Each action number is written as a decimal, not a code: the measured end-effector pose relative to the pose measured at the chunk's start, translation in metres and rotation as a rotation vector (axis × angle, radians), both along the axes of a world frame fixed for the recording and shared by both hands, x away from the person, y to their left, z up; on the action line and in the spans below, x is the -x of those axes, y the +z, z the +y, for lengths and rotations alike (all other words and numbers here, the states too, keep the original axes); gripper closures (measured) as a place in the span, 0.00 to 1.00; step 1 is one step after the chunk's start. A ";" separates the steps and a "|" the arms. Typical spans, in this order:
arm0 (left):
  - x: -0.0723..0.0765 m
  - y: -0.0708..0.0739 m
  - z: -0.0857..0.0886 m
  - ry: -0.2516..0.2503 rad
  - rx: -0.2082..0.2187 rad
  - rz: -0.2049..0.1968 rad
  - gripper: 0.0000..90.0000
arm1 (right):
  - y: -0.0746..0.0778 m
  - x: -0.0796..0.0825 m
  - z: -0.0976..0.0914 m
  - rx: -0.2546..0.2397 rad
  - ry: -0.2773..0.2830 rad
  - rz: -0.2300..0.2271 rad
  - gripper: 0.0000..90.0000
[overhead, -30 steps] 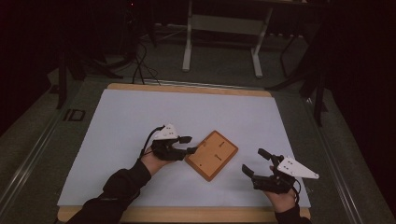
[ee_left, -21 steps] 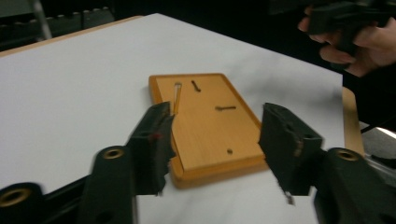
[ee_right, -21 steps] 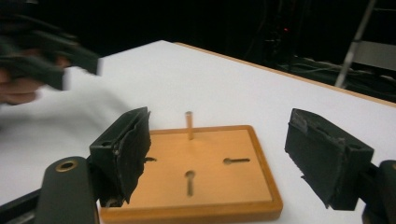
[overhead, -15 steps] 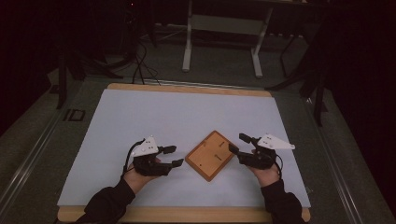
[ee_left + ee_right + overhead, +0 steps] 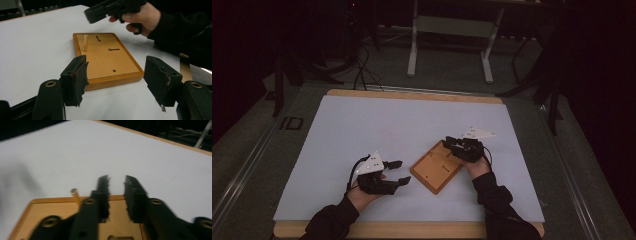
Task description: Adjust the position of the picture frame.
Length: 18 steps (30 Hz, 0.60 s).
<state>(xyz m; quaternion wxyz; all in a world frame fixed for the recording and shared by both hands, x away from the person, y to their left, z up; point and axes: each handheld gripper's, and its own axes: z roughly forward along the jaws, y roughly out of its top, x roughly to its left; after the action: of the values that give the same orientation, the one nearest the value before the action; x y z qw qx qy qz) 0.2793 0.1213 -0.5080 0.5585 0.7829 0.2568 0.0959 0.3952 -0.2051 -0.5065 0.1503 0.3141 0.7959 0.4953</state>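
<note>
The right gripper (image 5: 455, 146), jaws just closing on nothing, hovers over the wooden board (image 5: 437, 166); the left gripper view adds 1 upright peg (image 5: 85, 43) and the left gripper's (image 5: 399, 172) jaws spread, just widening, empty.

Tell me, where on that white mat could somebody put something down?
The far half of the white mat lies bare, as does its left part beyond the left gripper. It is crowded near the front, around the wooden board and the right gripper above it.
</note>
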 end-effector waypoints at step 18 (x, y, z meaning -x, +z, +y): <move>0.003 -0.004 0.002 0.033 -0.002 -0.007 0.26 | -0.017 -0.041 0.026 0.133 -0.011 0.033 1.00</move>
<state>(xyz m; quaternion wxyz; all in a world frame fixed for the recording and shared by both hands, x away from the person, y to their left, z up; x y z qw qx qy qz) 0.2765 0.1233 -0.5119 0.5569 0.7788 0.2675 0.1080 0.4365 -0.1796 -0.5234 0.1606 0.3158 0.8276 0.4354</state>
